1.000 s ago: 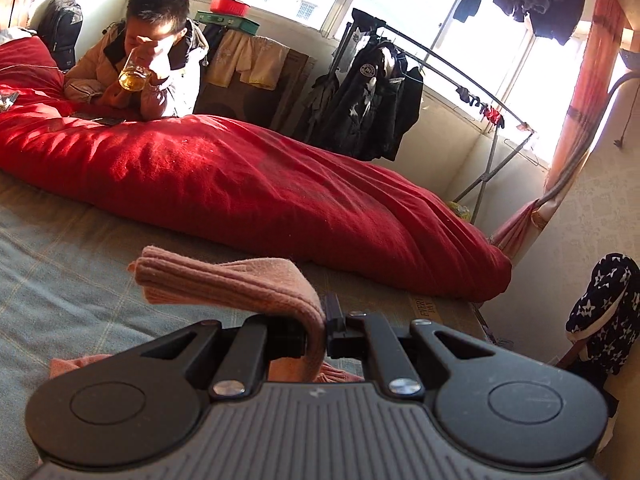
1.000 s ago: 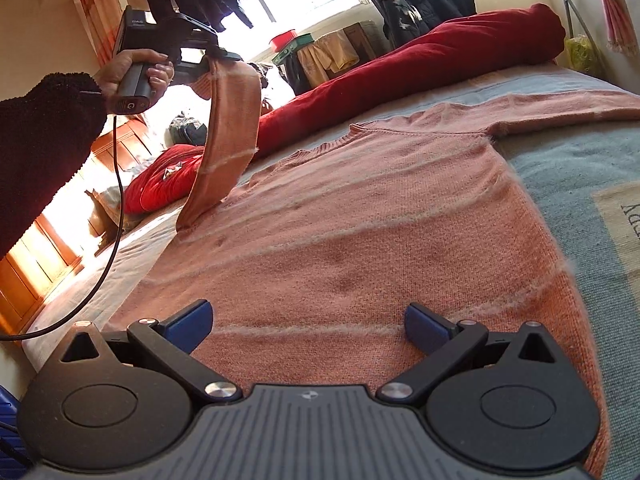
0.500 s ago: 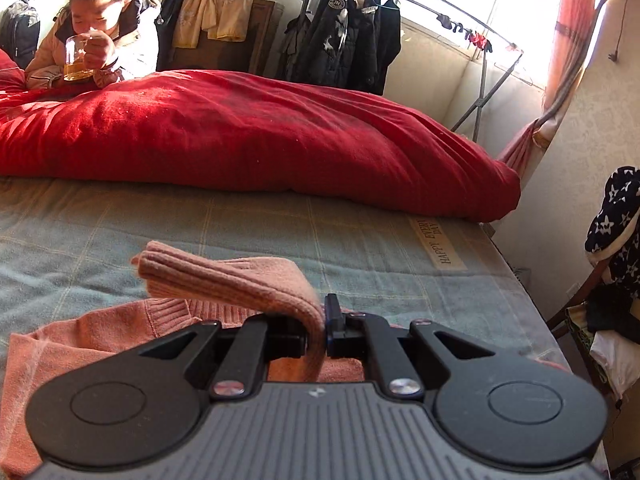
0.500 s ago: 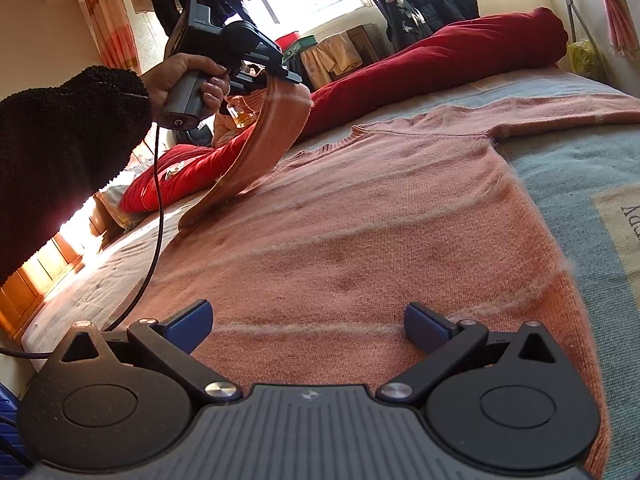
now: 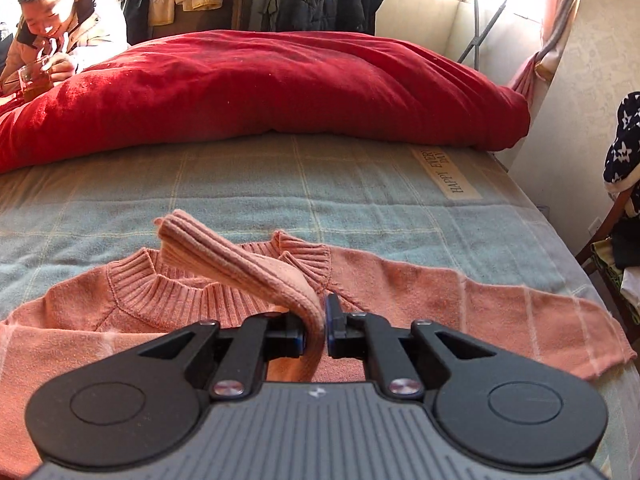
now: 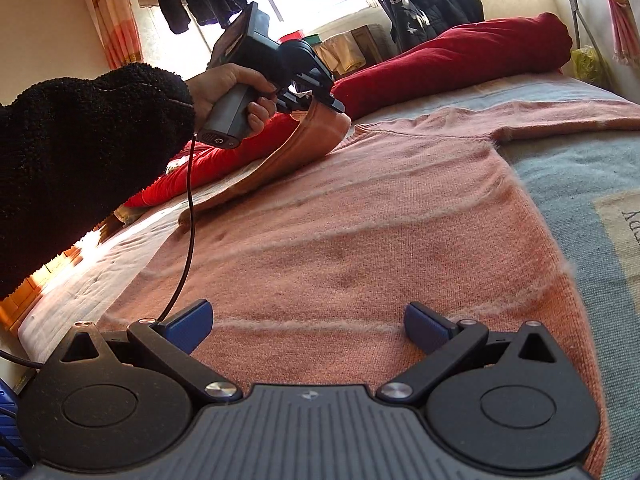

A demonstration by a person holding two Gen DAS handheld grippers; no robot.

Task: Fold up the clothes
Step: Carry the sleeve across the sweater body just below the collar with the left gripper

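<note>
Pink sweater [image 6: 360,216] lies flat, front down or up cannot be told, spread across the bed [image 5: 320,184], collar twd the far side where a red duvet [image 5: 260,88] runs along the far edge.

L hand-held gripper [image 5: 316,334]: clenched on one sleeve [image 5: 240,268] of the sweater. Fabric is pinched between the two pads; ribbed cuff sticks out fwd past the fingers, above the collar [image 5: 168,280]. In the right wrist view the same unit [image 6: 316,98] is held by a hand [image 6: 228,96] in a black fleece sleeve [image 6: 80,160], raised above the bed; the pinched sleeve slopes down from it to the sweater's shoulder, over the garment's left part.

R hand-held gripper [image 6: 308,326]: released, jaws wide apart, nothing between them. It sits low over the sweater's hem area, near the bed's near edge; contact w/ fabric cannot be told.

Other sleeve [image 6: 560,114] lies stretched out flat twd the bed's right edge.

A person [image 5: 52,40] w/ a glass leans behind the duvet at the far left corner.
</note>
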